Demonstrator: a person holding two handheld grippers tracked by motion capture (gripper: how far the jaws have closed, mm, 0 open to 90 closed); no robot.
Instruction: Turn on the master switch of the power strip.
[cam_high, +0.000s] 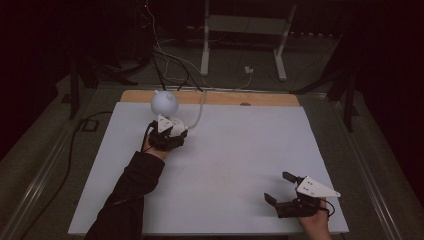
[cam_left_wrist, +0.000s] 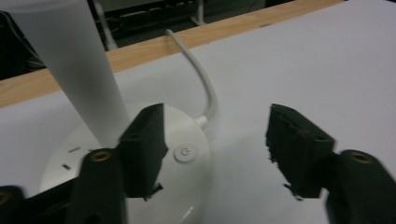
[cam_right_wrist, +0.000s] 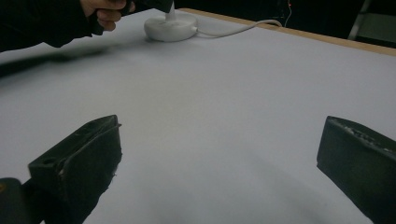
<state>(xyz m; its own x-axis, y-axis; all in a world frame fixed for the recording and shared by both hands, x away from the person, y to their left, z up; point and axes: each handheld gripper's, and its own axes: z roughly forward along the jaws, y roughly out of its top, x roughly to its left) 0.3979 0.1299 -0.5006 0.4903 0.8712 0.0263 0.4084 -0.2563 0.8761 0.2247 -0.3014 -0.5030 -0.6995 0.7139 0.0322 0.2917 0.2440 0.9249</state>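
Note:
A white lamp with a globe head (cam_high: 164, 102) stands at the back left of the white table top (cam_high: 240, 150). In the left gripper view I see its stem (cam_left_wrist: 79, 60), its round base (cam_left_wrist: 187, 186) with a power button (cam_left_wrist: 185, 152), and its white cable (cam_left_wrist: 205, 79). My left gripper (cam_left_wrist: 215, 144) is open just above the base, its left jaw over the base beside the button; from above, the left gripper (cam_high: 172, 131) sits in front of the lamp. My right gripper (cam_high: 277, 186) is open over bare table at the front right. The right gripper (cam_right_wrist: 219, 140) faces the lamp base (cam_right_wrist: 170, 28).
A wooden strip (cam_high: 225, 97) runs along the table's far edge, and the lamp cable crosses it. Behind the table are loose floor cables (cam_high: 170, 65) and a white metal stand (cam_high: 245, 30). The surroundings are dark.

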